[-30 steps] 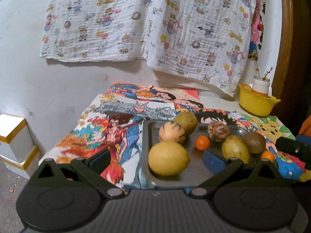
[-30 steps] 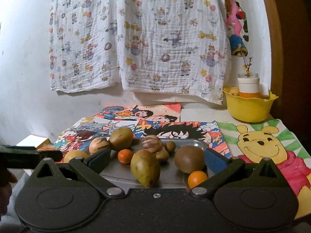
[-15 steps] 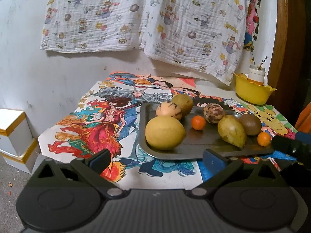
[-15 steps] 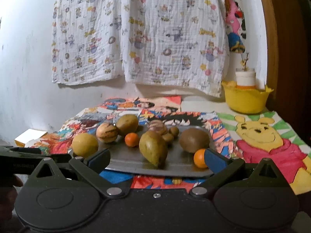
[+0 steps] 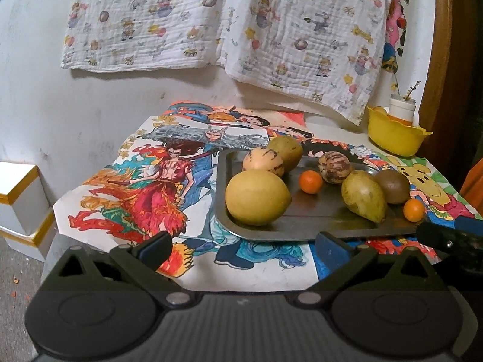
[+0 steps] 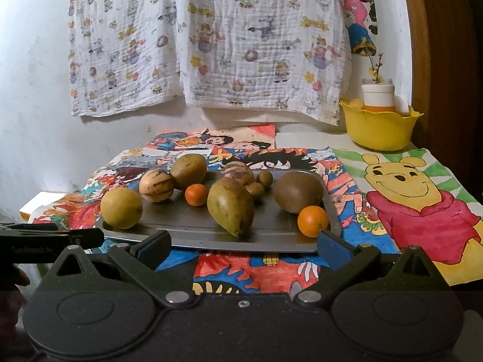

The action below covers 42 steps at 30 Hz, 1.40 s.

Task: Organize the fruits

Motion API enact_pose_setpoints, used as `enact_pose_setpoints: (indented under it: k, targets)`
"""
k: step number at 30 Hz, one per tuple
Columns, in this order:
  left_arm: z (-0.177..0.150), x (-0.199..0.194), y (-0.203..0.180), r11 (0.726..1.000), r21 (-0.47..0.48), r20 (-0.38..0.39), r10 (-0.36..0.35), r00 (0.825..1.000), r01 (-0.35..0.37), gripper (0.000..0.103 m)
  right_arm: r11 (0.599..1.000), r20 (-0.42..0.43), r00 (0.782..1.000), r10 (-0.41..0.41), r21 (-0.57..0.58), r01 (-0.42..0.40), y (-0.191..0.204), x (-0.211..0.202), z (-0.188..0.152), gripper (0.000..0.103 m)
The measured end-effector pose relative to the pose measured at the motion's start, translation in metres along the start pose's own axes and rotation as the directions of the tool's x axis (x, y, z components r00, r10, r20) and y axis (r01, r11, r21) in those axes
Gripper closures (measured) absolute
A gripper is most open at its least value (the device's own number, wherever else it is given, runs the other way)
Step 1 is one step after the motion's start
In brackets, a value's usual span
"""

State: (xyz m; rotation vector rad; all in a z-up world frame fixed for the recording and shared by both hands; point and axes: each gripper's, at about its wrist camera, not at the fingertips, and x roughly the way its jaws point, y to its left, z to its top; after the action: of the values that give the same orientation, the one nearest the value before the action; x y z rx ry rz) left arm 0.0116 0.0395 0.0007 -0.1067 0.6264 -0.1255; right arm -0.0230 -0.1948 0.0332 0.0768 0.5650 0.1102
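Cartoon-papered table (image 6: 422, 211), fruit tray (image 6: 271, 238), printed cloth (image 6: 211, 45) on wall, both claws released

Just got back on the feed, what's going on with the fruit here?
Nothing is held right now. Both the left tool and the right tool are open and empty, short of the metal tray's near edge. The fruits sit on the tray, including a pear and a small orange.

The right gripper (image 6: 243, 246) hangs with its jaws spread wide, empty, just before the near rim of the metal tray (image 6: 271, 236). On the tray lie a pear (image 6: 231, 206), a yellow lemon (image 6: 121, 208), two small oranges (image 6: 313, 221) and a brown kiwi (image 6: 297, 192).
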Motion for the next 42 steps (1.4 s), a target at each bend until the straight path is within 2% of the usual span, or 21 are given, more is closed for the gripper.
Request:
enact_pose_setpoints:
  k: [42]
  targets:
    - [-0.0005, 0.0009, 0.0005, 1.000, -0.001, -0.007, 0.005, 1.000, -0.005, 0.000, 1.000, -0.012, 1.000, 0.004, 0.009, -0.004, -0.0014, 0.0022, -0.0013, 0.001]
